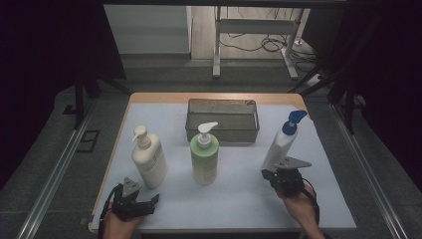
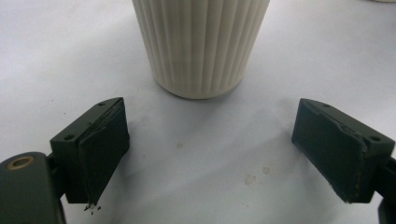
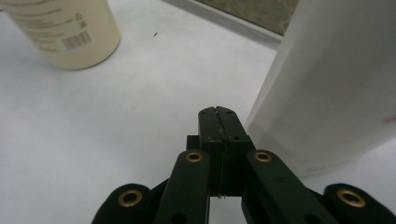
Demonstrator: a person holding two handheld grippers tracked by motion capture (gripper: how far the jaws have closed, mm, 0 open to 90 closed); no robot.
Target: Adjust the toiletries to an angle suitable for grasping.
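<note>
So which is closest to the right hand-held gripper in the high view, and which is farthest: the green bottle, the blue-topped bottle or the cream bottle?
From the right hand-held gripper:
1. Blue-topped bottle, right beside it, just above in the picture.
2. Green bottle, in the middle of the table.
3. Cream bottle, far over on the left side.

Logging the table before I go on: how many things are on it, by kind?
Pump bottles: 3 (cream bottle, green bottle, white bottle with blue pump)
Wire baskets: 1 (mesh basket)
Total: 4
</note>
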